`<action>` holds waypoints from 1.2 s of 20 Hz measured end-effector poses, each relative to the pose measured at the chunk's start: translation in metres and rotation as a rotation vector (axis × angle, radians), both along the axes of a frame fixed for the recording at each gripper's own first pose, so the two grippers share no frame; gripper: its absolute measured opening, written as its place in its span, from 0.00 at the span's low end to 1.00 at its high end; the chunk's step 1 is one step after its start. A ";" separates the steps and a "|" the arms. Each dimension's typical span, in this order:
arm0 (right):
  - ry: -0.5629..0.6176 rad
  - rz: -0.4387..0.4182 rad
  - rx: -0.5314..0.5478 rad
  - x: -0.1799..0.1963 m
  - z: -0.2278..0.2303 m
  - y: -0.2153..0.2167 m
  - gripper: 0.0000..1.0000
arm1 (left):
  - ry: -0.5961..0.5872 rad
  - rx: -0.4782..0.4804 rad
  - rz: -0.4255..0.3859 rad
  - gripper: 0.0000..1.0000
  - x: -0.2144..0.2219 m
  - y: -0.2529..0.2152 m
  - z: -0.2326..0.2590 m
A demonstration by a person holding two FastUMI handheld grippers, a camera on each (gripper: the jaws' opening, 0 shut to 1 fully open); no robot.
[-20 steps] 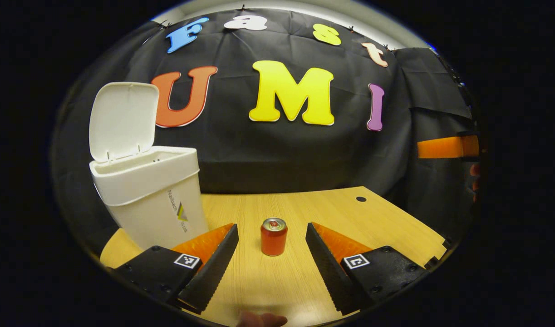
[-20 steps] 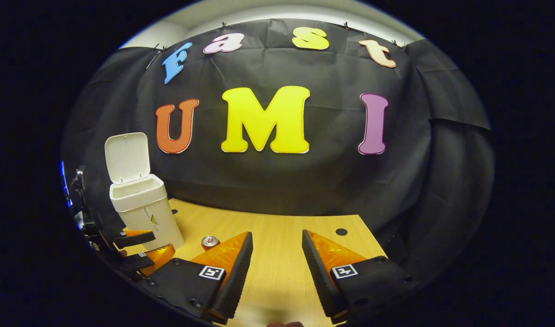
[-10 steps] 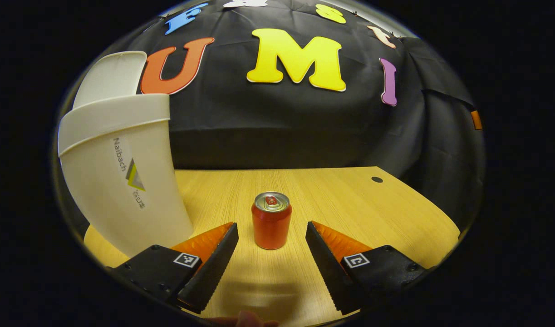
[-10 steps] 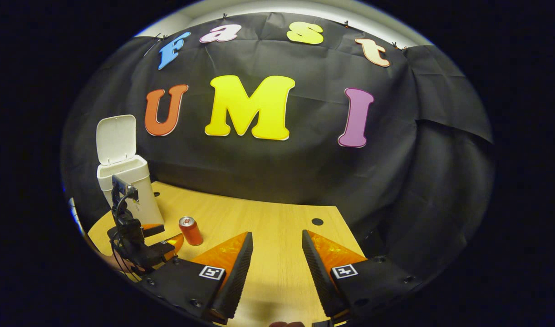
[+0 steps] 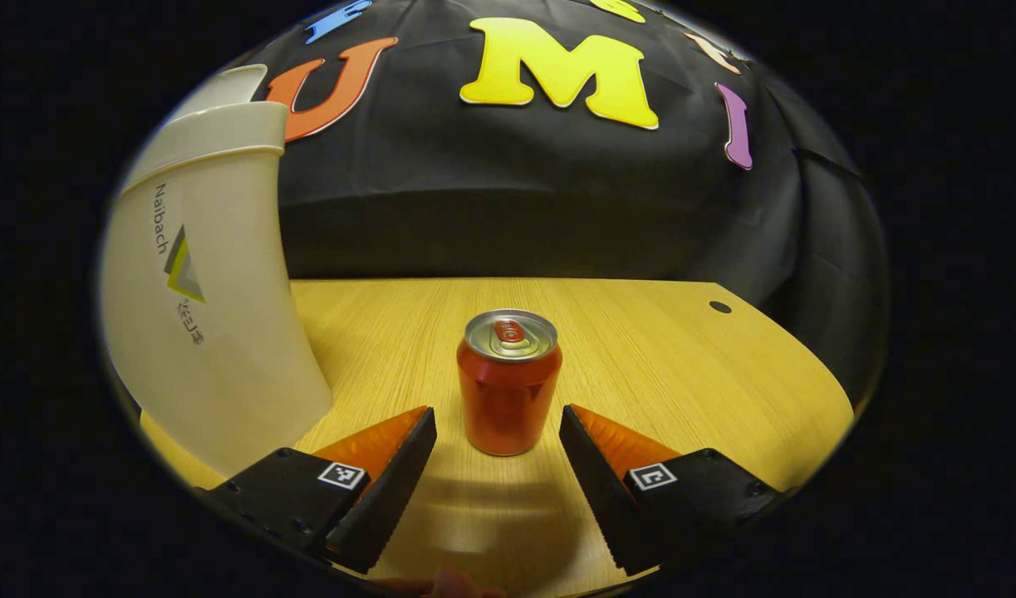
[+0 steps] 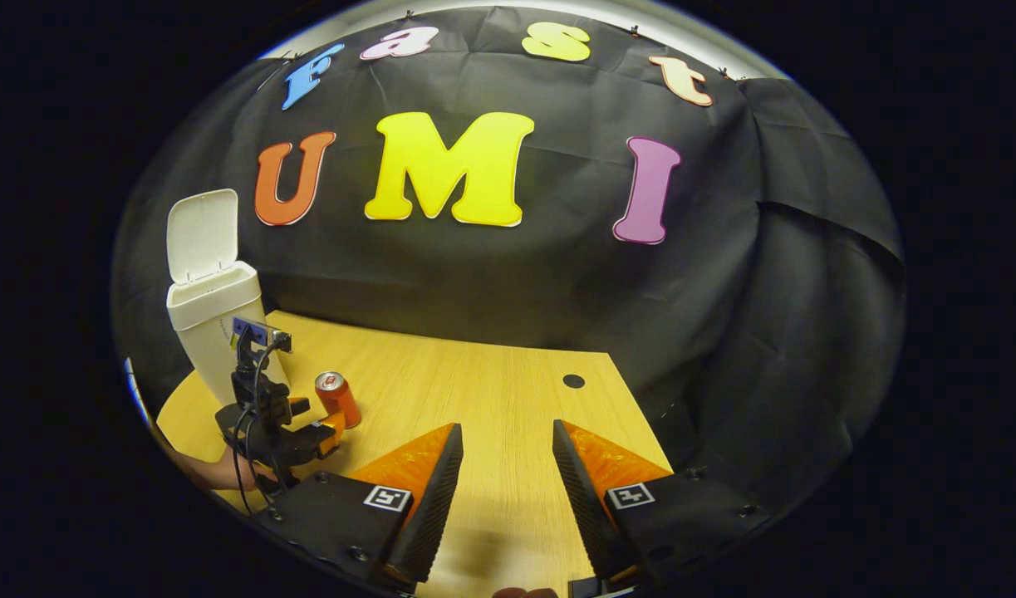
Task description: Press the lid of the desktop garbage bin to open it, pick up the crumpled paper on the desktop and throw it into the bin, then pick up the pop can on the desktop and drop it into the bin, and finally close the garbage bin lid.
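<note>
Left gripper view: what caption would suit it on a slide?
Open left gripper lined up on the upright can, bin beside it.

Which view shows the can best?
The left gripper view: the can stands upright, large and centred just ahead of the open left tongs. The right gripper view shows it small and far left, beside the bin.

A wooden desk (image 5: pixel 657 365) with a small round hole (image 5: pixel 720 307) fronts the black cloth wall (image 6: pixel 516 274).
</note>
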State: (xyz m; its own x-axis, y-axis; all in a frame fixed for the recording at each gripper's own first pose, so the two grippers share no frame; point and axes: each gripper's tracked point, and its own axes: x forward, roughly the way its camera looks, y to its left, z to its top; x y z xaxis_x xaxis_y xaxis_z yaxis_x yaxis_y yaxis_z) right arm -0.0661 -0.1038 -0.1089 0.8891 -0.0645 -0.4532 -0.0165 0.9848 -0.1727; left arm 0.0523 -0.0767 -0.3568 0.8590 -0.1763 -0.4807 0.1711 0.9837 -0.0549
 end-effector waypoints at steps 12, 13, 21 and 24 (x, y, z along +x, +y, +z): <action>0.017 -0.013 0.009 0.018 -0.003 0.003 0.71 | 0.003 0.059 -0.037 0.98 0.031 -0.005 -0.012; 0.014 -0.014 0.010 0.018 -0.002 0.004 0.71 | 0.008 0.062 -0.043 0.99 0.031 -0.005 -0.014; -0.002 -0.021 0.011 0.011 0.006 0.005 0.70 | 0.034 0.063 -0.046 0.88 0.031 -0.006 -0.017; -0.007 -0.024 0.018 0.005 0.007 0.005 0.71 | 0.043 0.037 -0.033 0.87 0.029 -0.004 -0.010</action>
State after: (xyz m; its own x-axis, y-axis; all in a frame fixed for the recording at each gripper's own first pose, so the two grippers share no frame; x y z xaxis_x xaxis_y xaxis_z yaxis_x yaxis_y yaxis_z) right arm -0.0609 -0.0989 -0.1018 0.8905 -0.0779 -0.4482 0.0085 0.9879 -0.1549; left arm 0.0809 -0.0812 -0.3666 0.8314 -0.1860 -0.5236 0.2022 0.9790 -0.0268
